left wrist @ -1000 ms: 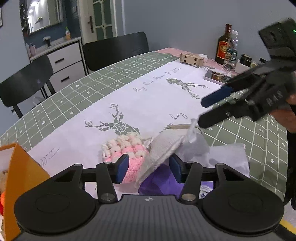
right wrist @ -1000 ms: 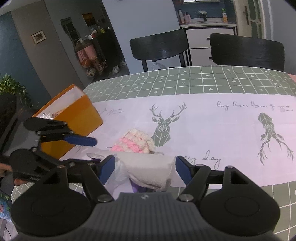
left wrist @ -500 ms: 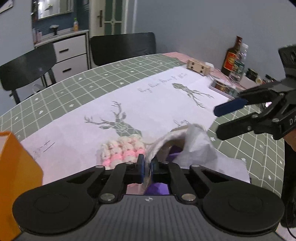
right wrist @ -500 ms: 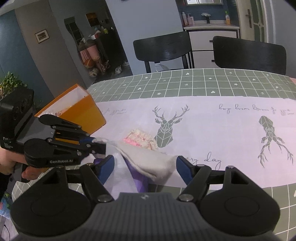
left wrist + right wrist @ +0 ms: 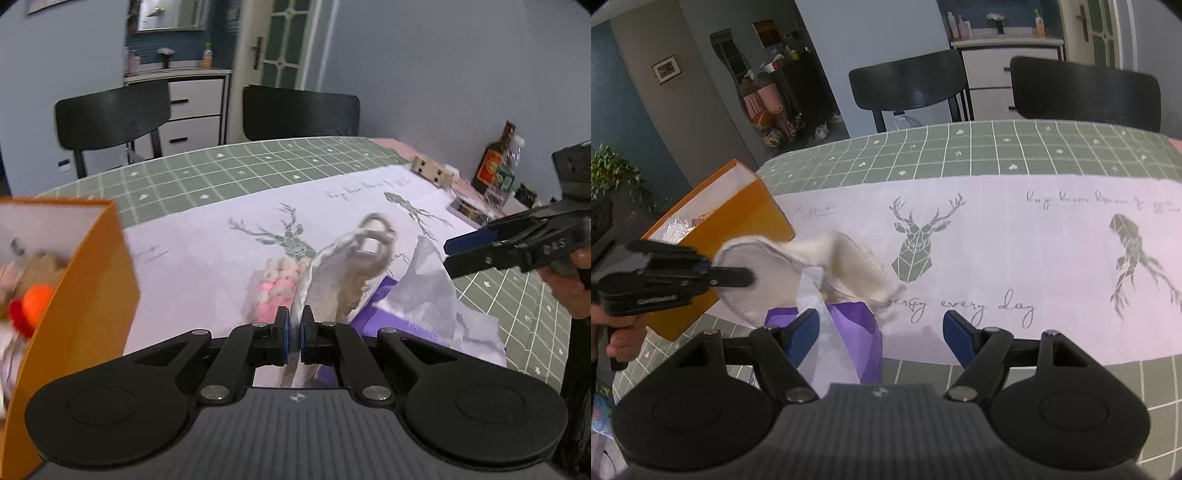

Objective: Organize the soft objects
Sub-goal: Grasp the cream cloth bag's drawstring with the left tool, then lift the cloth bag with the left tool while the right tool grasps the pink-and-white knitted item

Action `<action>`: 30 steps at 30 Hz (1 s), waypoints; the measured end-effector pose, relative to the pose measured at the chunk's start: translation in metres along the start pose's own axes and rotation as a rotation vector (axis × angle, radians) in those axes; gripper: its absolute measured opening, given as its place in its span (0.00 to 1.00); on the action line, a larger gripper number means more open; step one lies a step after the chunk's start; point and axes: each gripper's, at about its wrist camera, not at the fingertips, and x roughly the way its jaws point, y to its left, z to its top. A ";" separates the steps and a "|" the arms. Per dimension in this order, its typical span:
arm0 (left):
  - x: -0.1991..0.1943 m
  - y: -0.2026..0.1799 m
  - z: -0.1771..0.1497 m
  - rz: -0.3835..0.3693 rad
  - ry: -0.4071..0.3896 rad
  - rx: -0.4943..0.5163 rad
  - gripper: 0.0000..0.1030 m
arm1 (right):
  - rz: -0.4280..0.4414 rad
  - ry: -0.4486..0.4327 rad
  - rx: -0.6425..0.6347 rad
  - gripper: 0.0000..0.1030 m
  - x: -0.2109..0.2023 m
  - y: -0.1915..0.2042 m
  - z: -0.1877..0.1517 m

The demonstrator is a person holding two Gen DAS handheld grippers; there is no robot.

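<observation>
Holding the soft white fuzzy cloth piece (image 5: 328, 280) pinched tight, the left gripper (image 5: 294, 334) has the open orange box (image 5: 85, 280) at its nine o'clock. The right gripper (image 5: 879, 334) waits open and empty.

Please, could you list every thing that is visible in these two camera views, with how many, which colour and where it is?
Fluffy slipper: one, cream-white, lifted over the table, clamped by the left gripper.
Knitted item: one, pink and cream, on the table runner.
Purple bag: one, with white tissue paper, at the near table edge.
Orange box: one, on the left, soft toys inside.
Tablecloth: one, green grid, white deer runner on it.
Chairs: two, black, behind the table.
Bottles: at least two, brown and clear, far right corner.
Left gripper: black, blue fingers shut.
Right gripper: black, open.
</observation>
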 end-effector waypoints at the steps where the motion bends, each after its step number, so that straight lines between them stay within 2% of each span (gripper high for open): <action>1: -0.004 0.004 -0.005 0.003 -0.007 -0.017 0.05 | 0.001 0.002 0.007 0.71 0.002 -0.001 0.000; 7: -0.018 0.015 -0.027 0.053 -0.008 -0.048 0.05 | -0.038 -0.022 0.017 0.74 0.005 0.004 0.007; 11: -0.026 0.016 -0.037 0.074 -0.011 -0.047 0.05 | -0.008 0.025 0.044 0.78 0.019 0.003 0.028; 15: -0.032 0.017 -0.048 0.094 -0.012 -0.067 0.05 | 0.016 0.118 0.033 0.79 0.051 0.006 0.058; 19: -0.041 0.019 -0.054 0.101 -0.019 -0.089 0.05 | 0.047 0.270 -0.015 0.79 0.091 0.013 0.078; 21: -0.043 0.020 -0.055 0.102 -0.013 -0.087 0.05 | 0.049 0.342 -0.061 0.79 0.111 0.019 0.081; 24: -0.043 0.021 -0.057 0.107 -0.004 -0.085 0.05 | 0.090 0.432 -0.056 0.79 0.137 0.021 0.080; 30: -0.040 0.025 -0.061 0.115 0.009 -0.094 0.05 | 0.144 0.524 -0.027 0.79 0.168 0.019 0.082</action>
